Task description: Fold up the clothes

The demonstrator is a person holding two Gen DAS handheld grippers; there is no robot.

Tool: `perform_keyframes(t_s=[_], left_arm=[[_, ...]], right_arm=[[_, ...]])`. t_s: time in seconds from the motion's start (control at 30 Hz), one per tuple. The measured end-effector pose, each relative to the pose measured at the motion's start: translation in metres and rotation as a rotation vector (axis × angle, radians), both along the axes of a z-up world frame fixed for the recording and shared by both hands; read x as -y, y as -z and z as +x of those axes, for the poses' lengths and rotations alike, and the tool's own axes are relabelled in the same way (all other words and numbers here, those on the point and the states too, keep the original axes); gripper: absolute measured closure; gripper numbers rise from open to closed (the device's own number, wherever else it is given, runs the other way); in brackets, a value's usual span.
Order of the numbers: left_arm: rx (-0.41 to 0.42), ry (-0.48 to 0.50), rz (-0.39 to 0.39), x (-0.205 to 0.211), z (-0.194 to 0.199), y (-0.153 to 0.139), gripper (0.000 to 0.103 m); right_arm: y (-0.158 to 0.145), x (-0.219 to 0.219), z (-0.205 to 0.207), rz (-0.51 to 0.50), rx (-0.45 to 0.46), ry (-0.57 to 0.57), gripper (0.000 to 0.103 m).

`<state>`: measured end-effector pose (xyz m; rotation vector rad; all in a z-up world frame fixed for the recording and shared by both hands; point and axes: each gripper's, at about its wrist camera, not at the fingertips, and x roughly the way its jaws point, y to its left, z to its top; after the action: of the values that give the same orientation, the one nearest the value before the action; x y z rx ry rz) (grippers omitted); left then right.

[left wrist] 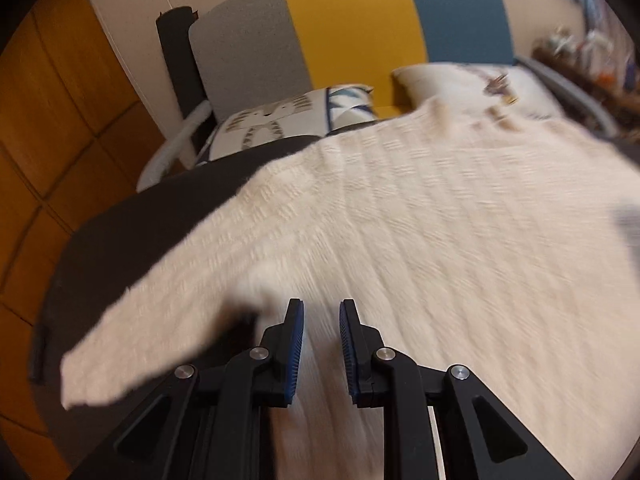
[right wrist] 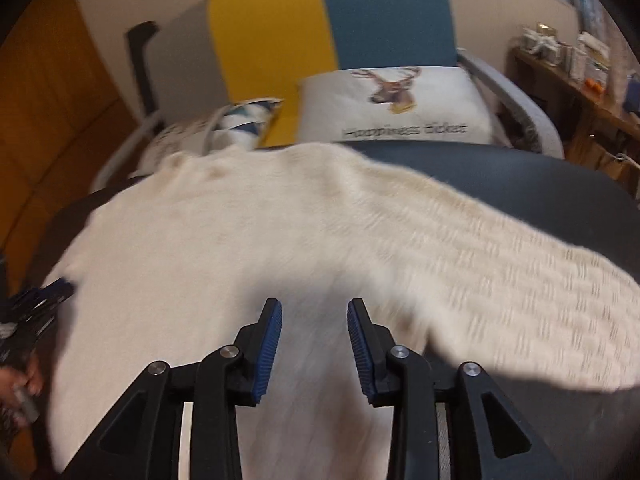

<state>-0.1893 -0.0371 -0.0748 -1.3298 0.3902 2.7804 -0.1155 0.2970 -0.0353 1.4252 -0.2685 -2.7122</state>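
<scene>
Room: a pale wall (left wrist: 132,20) runs behind the furniture, with orange-brown wooden panelling (left wrist: 48,112) to the left; in the right wrist view a wooden shelf (right wrist: 580,92) crowded with small items, too blurred to name, stands on the far right.
Sofa: its backrest (right wrist: 272,44) is made of three upright bands, grey, yellow and teal; a dark post (left wrist: 176,60) stands at its left end, and a grey padded armrest (right wrist: 516,96) curves down on the right.
Surface: a dark, rounded tabletop (right wrist: 540,188) sits in front of the sofa; its dark edge shows along the left in the left wrist view.
Sweater: a cream knitted sweater (left wrist: 420,220) lies spread flat over most of the tabletop, one sleeve (left wrist: 152,340) reaching to the left edge and the other sleeve (right wrist: 540,292) stretched out to the right.
Cushions: a white cushion with a deer head and printed lettering (right wrist: 396,104) leans on the teal band; a patterned cushion with blue triangles (right wrist: 244,120) lies to its left.
Left gripper (left wrist: 321,316): low over the sweater's near edge, blue-padded fingers spread, with only cloth seen through the gap, nothing pinched.
Right gripper (right wrist: 314,316): over the sweater's middle near edge, fingers apart and empty, a shadow on the knit just ahead.
Motion blur: both views are smeared, so contact with the cloth cannot be judged.
</scene>
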Motion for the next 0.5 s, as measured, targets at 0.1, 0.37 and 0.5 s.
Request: perform_keyframes(t_s=[0.1, 0.37, 0.5], left_arm=[[0.019, 0.056, 0.058, 0.000, 0.043, -0.008, 0.082], [0.065, 0.154, 0.059, -0.013, 0.128, 0.014, 0.078], [0.017, 0.154, 0.016, -0.009, 0.140, 0.023, 0.062]], right_arm=[[-0.002, 0.032, 0.046, 0.022, 0.018, -0.084, 0.070], [0.020, 0.102, 0.146, 0.145, 0.054, -0.224, 0.070], [0.035, 0.092, 0.161, 0.165, 0.077, -0.170, 0.070]])
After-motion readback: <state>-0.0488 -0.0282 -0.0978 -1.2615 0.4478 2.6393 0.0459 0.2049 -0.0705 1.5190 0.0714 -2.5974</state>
